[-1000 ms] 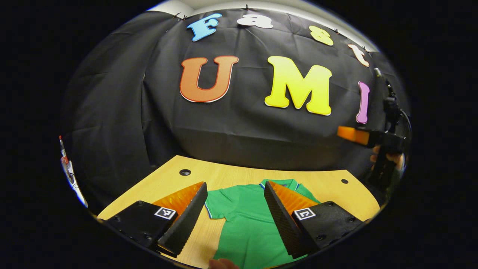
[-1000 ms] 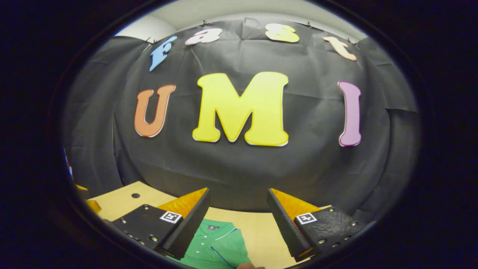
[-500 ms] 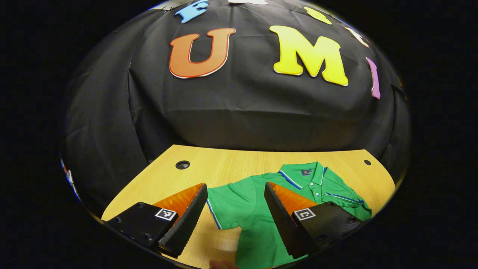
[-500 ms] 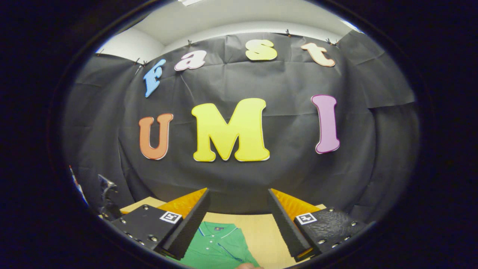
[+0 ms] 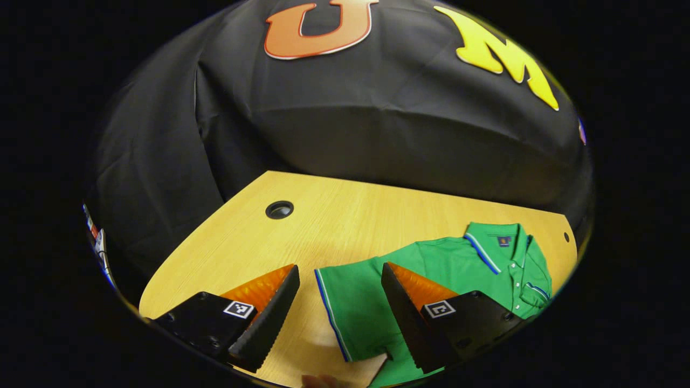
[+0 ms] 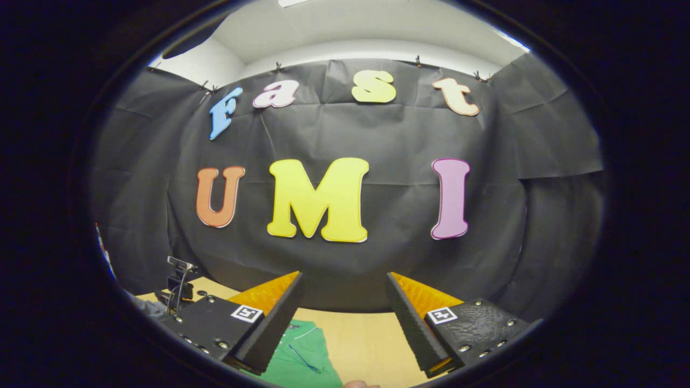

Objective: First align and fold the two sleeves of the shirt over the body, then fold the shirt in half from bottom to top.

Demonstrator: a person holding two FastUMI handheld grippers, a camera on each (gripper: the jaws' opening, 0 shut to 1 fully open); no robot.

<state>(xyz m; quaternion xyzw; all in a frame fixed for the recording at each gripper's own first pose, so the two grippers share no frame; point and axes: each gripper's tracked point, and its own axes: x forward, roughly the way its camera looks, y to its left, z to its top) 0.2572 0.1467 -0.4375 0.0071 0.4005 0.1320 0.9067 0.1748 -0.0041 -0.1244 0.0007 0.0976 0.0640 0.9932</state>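
Shirt (image 5: 431,269) flat on table (image 5: 334,226), lower right of left gripper view, sleeve (image 5: 350,307) w/ striped cuff between the fingers. Left gripper (image 5: 339,302) jaws spread, gripping nothing. Right gripper (image 6: 342,318) also spread, empty; shirt bit at bottom centre-left there.

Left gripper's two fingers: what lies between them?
In the left gripper view, the green polo shirt's sleeve and bare wooden table lie between the open left gripper.
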